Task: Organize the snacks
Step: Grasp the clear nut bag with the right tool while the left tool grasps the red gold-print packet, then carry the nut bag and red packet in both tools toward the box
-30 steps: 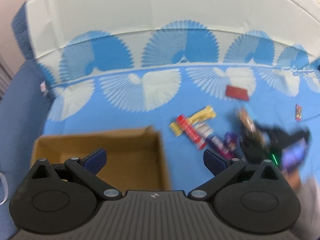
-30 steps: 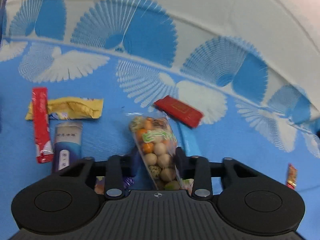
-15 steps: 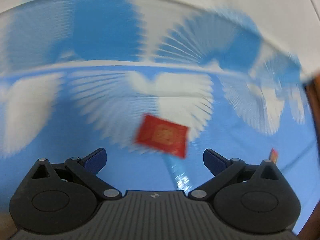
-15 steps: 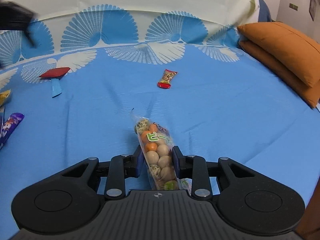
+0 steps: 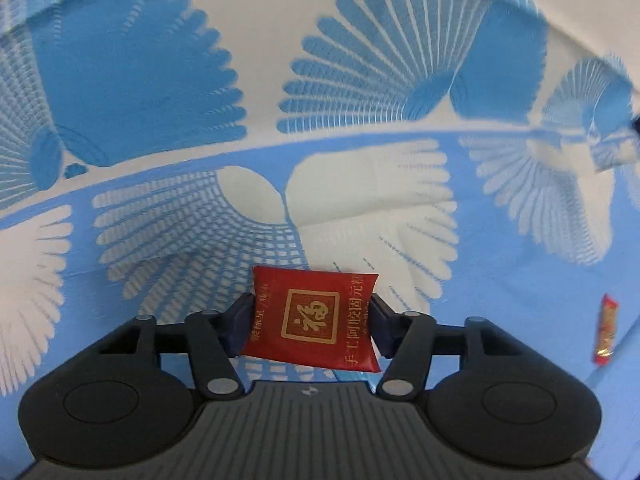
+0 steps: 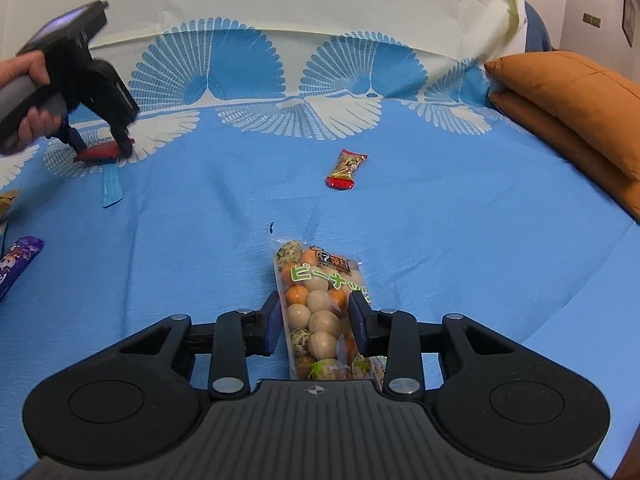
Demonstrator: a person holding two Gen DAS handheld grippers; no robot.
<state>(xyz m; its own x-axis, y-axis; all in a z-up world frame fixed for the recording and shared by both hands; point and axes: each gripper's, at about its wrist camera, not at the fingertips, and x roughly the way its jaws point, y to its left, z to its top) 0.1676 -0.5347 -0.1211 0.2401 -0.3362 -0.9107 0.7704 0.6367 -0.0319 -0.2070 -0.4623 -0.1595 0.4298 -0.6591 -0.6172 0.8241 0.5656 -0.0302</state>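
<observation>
- Two claws working: left gripper (image 5: 311, 322) has just dropped onto the red packet (image 5: 310, 322), jaws closing, pads touching its sides.
- Right gripper (image 6: 314, 322) is easing open around the nut bag (image 6: 320, 304), still between its pads — looks like one grab starting, one release.

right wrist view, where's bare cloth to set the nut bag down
Bare blue cloth lies ahead of the nut bag, up to the small red snack, and right toward the orange cushions. The left edge is crowded: purple wrapper, blue sachet, left tongs closing on the red packet.
</observation>
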